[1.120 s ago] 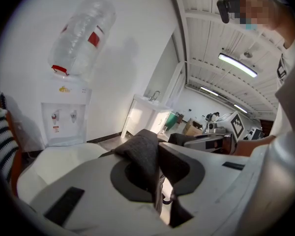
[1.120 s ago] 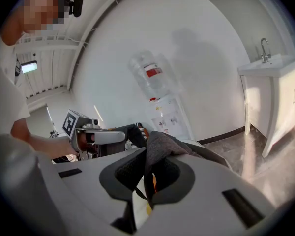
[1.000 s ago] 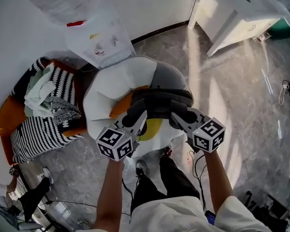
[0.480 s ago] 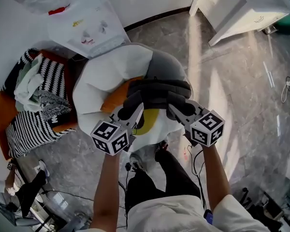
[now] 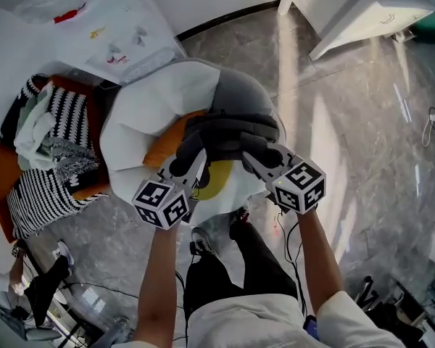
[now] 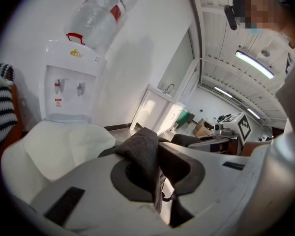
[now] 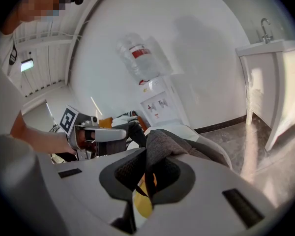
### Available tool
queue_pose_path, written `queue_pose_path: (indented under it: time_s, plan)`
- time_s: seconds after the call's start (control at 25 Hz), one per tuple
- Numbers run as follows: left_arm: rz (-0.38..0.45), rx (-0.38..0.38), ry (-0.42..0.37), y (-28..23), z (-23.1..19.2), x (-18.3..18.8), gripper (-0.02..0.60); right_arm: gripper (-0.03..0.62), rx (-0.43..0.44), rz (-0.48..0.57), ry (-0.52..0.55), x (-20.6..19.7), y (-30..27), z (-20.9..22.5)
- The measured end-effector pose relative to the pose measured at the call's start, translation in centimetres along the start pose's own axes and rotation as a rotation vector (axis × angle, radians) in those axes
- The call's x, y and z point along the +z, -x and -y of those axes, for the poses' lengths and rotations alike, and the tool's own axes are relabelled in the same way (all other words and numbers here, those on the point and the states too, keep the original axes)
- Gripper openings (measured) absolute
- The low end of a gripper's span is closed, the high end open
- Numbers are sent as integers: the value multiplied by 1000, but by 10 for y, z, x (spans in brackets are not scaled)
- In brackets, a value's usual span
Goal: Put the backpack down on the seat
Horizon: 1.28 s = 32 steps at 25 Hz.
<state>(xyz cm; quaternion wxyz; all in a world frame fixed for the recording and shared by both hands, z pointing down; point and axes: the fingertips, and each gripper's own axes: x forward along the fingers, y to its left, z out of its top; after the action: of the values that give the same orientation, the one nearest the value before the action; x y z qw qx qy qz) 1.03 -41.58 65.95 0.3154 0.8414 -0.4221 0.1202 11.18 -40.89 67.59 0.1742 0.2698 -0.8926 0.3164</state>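
A grey backpack [image 5: 239, 104] with dark padded straps [image 5: 228, 133] and a yellow patch [image 5: 216, 180] hangs over a white rounded seat [image 5: 148, 111]. My left gripper [image 5: 194, 169] is shut on one dark strap [image 6: 140, 151], which runs up between its pads. My right gripper [image 5: 259, 162] is shut on the other strap [image 7: 157, 149], with the yellow patch [image 7: 142, 203] showing below it. In the left gripper view the white seat [image 6: 54, 149] lies low at the left. An orange patch [image 5: 167, 147] shows between backpack and seat. Whether the backpack rests on the seat I cannot tell.
A water dispenser [image 5: 123, 46] stands against the wall behind the seat. An orange chair with striped cloths [image 5: 51, 158] is at the left. A white cabinet [image 5: 355, 13] stands at the top right. Cables [image 5: 293, 245] lie on the marble floor by the person's legs.
Both grippers have come down with the backpack, which now sits lower against the white seat. Both grips on the straps are unchanged.
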Motion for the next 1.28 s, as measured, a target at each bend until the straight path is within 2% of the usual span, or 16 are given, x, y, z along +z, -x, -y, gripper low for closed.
queue_pose_path:
  time_s: [0.32, 0.8, 1.08, 1.28]
  plan:
    - [-20, 28, -20, -16, -8, -7, 63, 34, -6, -7, -7, -4, -6, 12]
    - [-41, 43, 15, -29, -20, -25, 63, 34, 9, -38, -21, -9, -22, 27]
    - [-60, 56, 5, -42, -40, -44, 63, 34, -20, -59, 11, -16, -43, 40]
    - [-114, 84, 43, -48, -52, -65, 87, 37, -58, -63, -31, -27, -54, 46]
